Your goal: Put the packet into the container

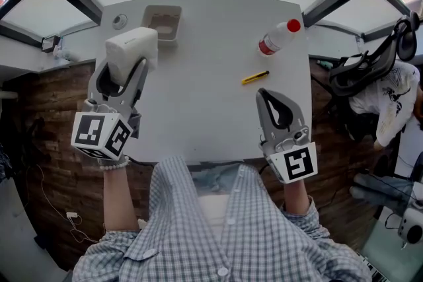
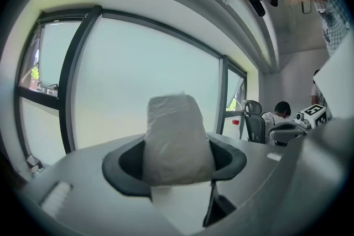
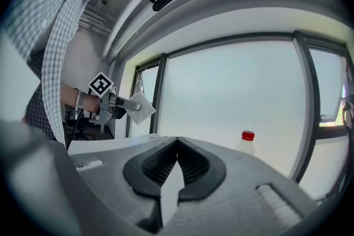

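head view: left gripper [image 1: 130, 68] pinches the packet [image 1: 132, 48], right gripper [image 1: 273, 101] pressed together; the bulky packet may overhang the container [image 1: 162, 22] at the far edge of the desk [image 1: 211, 102].

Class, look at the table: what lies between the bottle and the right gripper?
A yellow pen-like tool lies between the bottle and the right gripper; the head view shows it.

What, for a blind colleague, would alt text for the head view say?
The left gripper holds a white packet over a white table, beside a small grey container. The right gripper is shut and empty; a bottle and a yellow tool lie ahead.
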`<move>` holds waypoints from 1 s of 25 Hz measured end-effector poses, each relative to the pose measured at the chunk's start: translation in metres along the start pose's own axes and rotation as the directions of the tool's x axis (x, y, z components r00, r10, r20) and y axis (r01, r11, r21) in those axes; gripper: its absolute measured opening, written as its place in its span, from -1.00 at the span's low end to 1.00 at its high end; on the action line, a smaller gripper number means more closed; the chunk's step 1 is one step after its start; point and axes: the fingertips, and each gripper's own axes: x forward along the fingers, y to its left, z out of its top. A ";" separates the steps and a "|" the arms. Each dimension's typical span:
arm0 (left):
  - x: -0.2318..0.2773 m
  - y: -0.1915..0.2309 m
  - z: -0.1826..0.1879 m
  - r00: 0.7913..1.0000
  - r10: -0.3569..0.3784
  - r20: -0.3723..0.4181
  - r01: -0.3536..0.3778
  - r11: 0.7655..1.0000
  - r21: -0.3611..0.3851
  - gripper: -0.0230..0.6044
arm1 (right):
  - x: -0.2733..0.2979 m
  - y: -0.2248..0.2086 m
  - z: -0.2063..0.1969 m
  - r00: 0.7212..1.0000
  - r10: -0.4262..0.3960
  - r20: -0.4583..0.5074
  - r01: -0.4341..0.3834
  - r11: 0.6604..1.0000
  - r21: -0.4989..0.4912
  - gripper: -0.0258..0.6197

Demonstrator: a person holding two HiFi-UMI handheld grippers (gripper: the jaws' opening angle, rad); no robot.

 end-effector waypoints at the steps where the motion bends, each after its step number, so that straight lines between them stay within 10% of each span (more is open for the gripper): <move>1: 0.003 0.001 0.001 1.000 -0.001 -0.001 0.001 1.000 0.002 -0.06 | 0.000 -0.001 -0.001 1.000 0.001 -0.005 -0.001 1.000 0.001 -0.92; 25: 0.087 0.022 0.003 0.999 -0.018 -0.048 0.021 0.998 0.066 -0.06 | 0.007 -0.025 -0.024 0.999 0.004 -0.047 -0.002 0.999 0.037 -0.92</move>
